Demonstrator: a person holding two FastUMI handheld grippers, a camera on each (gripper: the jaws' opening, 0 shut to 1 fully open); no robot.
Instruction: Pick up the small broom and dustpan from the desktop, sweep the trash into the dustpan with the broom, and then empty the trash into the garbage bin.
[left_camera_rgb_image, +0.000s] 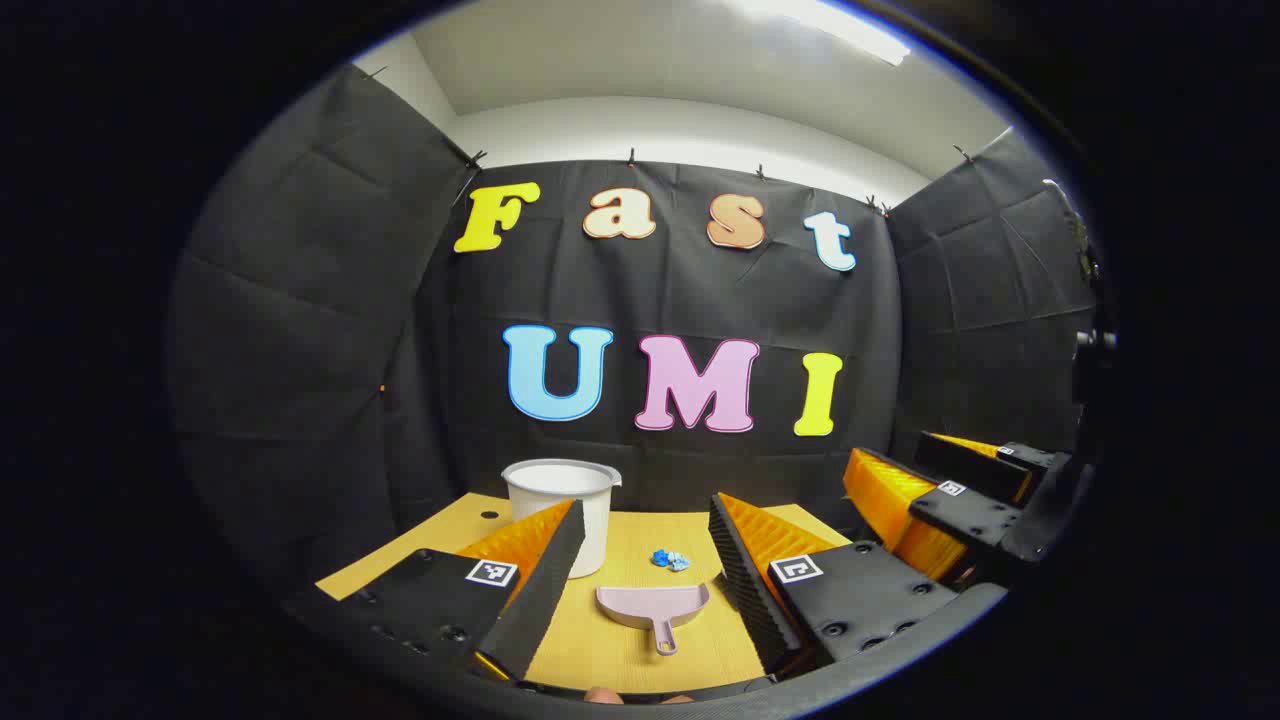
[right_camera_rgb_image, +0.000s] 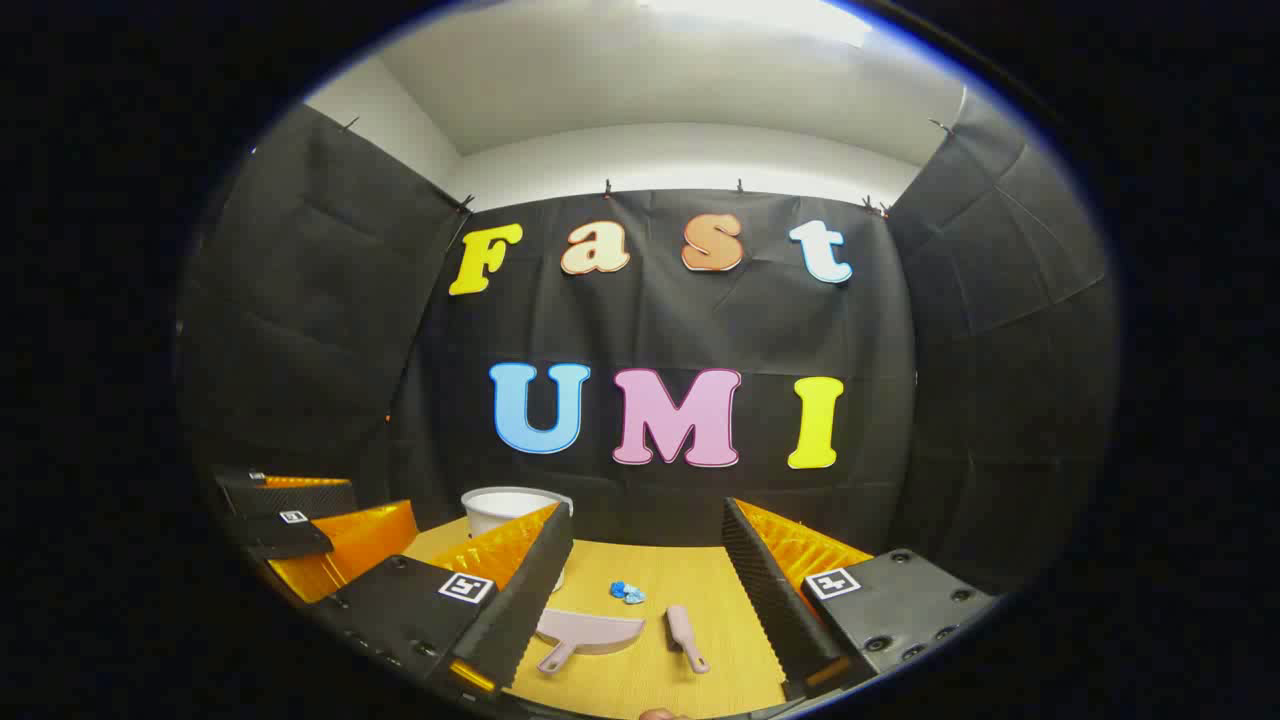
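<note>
Two grippers are held above the near edge of the desktop (right_camera_rgb_image: 690, 580), and both have their fingers wide apart with nothing between them: the left gripper (left_camera_rgb_image: 645, 560) and the right gripper (right_camera_rgb_image: 645, 580). Nearest on the wood lies the pink dustpan (left_camera_rgb_image: 652, 606), flat, with its short handle pointing toward the camera; in the right gripper view the dustpan (right_camera_rgb_image: 590, 632) is partly behind the left finger. Just beside it lies the small broom (right_camera_rgb_image: 686, 636), also pink. Both look like light, stiff plastic, probably a little slippery, so I judge the handles are the best place to take hold. A little farther, the blue trash (left_camera_rgb_image: 670, 559) sits as a small crumpled lump, apart from the pan; it looks light and may roll. Farthest, near the wall, stands the white garbage bin (left_camera_rgb_image: 565, 505), upright and open.
</note>
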